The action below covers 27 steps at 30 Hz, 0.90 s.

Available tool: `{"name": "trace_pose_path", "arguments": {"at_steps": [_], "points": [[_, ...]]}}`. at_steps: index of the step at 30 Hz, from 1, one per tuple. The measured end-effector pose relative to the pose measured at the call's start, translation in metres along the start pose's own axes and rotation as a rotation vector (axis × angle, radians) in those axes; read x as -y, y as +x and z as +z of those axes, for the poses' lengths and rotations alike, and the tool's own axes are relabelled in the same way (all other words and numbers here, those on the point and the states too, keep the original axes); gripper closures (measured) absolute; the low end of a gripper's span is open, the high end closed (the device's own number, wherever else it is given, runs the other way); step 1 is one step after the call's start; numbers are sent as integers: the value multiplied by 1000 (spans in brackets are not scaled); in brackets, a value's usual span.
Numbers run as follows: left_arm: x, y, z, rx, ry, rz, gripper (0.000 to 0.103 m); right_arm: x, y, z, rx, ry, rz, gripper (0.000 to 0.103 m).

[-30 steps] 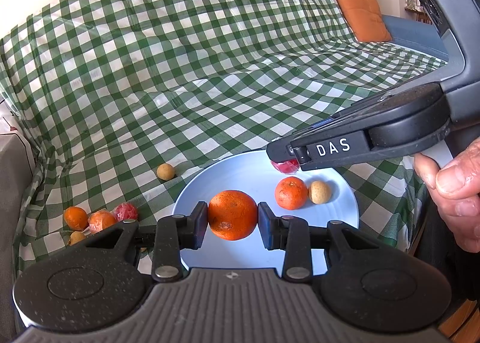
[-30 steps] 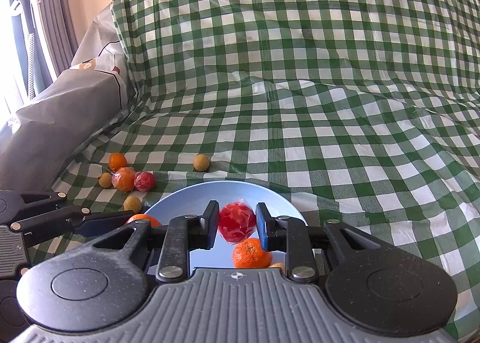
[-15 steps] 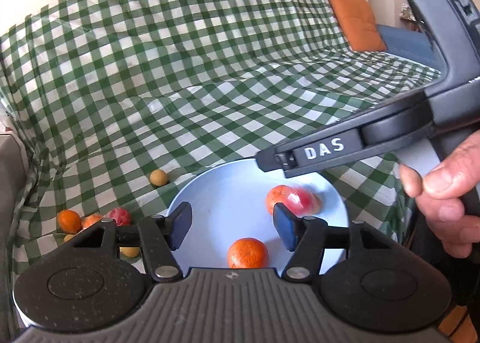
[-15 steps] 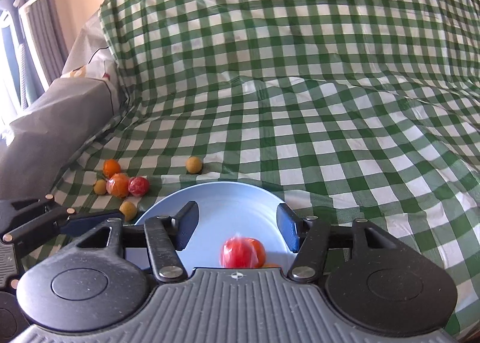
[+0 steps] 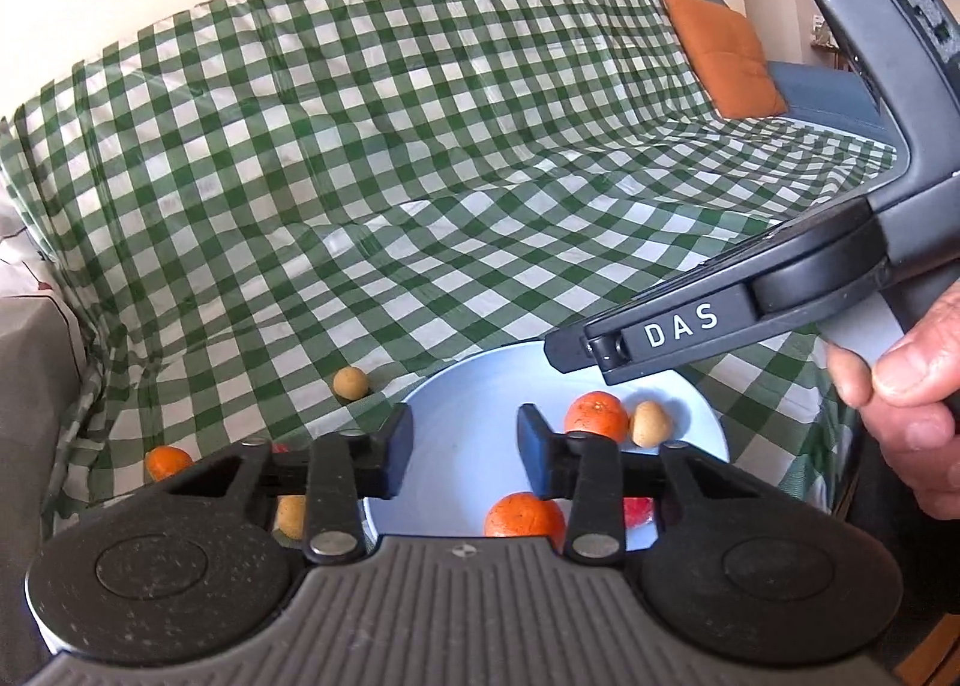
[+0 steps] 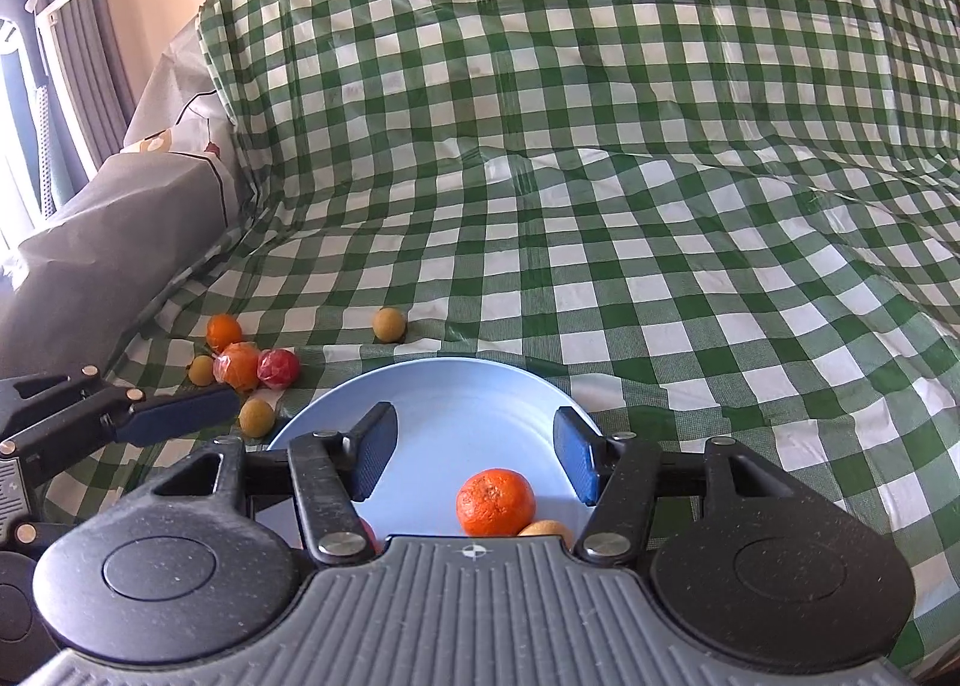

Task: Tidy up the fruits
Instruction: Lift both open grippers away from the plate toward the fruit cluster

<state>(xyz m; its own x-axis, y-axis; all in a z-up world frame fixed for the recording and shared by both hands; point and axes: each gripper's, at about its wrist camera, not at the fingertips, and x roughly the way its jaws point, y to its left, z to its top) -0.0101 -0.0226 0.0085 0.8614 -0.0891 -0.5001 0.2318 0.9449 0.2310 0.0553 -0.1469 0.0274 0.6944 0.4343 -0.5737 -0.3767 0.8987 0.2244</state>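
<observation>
A light blue plate (image 5: 468, 416) (image 6: 456, 392) lies on the green checked cloth. In the left wrist view it holds two oranges (image 5: 596, 415) (image 5: 523, 515), a small tan fruit (image 5: 650, 423) and a red wrapped fruit (image 5: 637, 511). My left gripper (image 5: 465, 455) is open and empty above the plate's near left part. My right gripper (image 6: 474, 455) is open and empty over the plate, above an orange (image 6: 495, 502). The right gripper's finger marked DAS (image 5: 678, 323) crosses the left wrist view.
Loose fruit lies on the cloth left of the plate: an orange (image 6: 224, 330), a wrapped orange (image 6: 239, 365), a red fruit (image 6: 278, 368) and three small tan fruits (image 6: 389, 323) (image 6: 201, 370) (image 6: 257, 416). A grey cushion (image 6: 108, 242) stands at left, an orange cushion (image 5: 723, 62) far right.
Both grippers opened. The left one let its orange onto the plate, the right one dropped its red wrapped fruit there. Both then drew back and up from the plate.
</observation>
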Motion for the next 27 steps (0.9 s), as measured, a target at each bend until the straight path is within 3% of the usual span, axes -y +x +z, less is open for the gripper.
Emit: {"name": "trace_pose_path", "arguments": {"at_steps": [5, 12, 18, 23, 27], "points": [[0, -1, 1, -12, -6, -30, 78, 0, 1, 0, 3, 3, -2, 44], [1, -3, 1, -14, -14, -62, 78, 1, 1, 1, 8, 5, -1, 44], [-5, -6, 2, -7, -52, -63, 78, 2, -1, 4, 19, 26, -11, 56], [-12, -11, 5, 3, -78, -55, 78, -5, -4, 5, 46, 16, -17, 73], [-27, -16, 11, 12, -123, -32, 79, -9, -11, 11, 83, 25, -9, 78]]}}
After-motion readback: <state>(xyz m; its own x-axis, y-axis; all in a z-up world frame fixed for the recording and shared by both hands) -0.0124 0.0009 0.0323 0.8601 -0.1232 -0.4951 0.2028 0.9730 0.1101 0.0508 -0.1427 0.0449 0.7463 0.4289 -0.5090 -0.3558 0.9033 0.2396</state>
